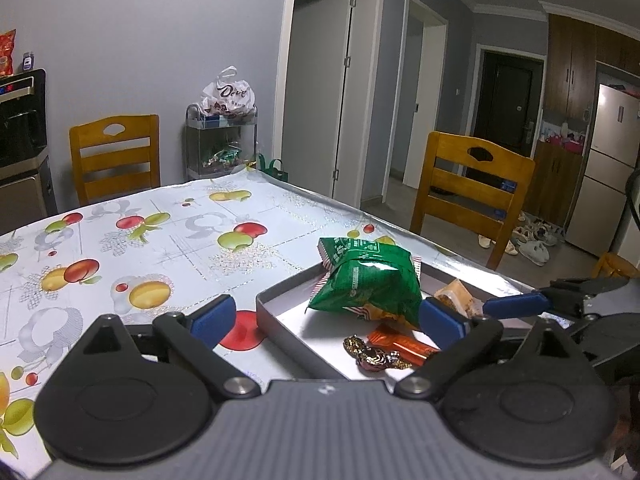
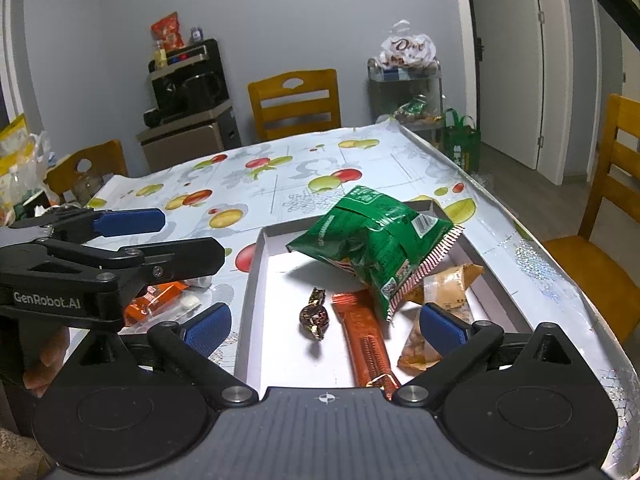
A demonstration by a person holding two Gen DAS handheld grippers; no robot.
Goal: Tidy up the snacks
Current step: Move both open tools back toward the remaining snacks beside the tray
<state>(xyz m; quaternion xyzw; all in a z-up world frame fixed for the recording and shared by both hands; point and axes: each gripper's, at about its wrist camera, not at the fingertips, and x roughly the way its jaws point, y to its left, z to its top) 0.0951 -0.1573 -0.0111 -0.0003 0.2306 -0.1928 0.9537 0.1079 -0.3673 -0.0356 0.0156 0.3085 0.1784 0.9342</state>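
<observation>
A grey shallow tray [image 2: 256, 264] with a white floor sits on the fruit-print tablecloth [image 2: 280, 176]. In it lie a green snack bag [image 2: 372, 236], an orange bar [image 2: 366, 340], a dark foil candy [image 2: 314, 316] and a tan packet [image 2: 452, 284]. My right gripper [image 2: 326, 326] is open and empty, just above the tray's near end. My left gripper [image 1: 326, 314] is open and empty over the tray's left edge [image 1: 280, 320]; the green bag [image 1: 368, 280], candy [image 1: 372, 354] and orange bar [image 1: 404, 346] show there. An orange packet [image 2: 154, 300] lies on the cloth under the left gripper [image 2: 160, 236].
Wooden chairs stand at the far side [image 2: 296, 100], the left corner [image 2: 86, 168] and the right [image 1: 468, 188]. A wire rack with a white Dove bag [image 1: 228, 96] stands by the wall. A black appliance on a cabinet [image 2: 188, 92] is at the back.
</observation>
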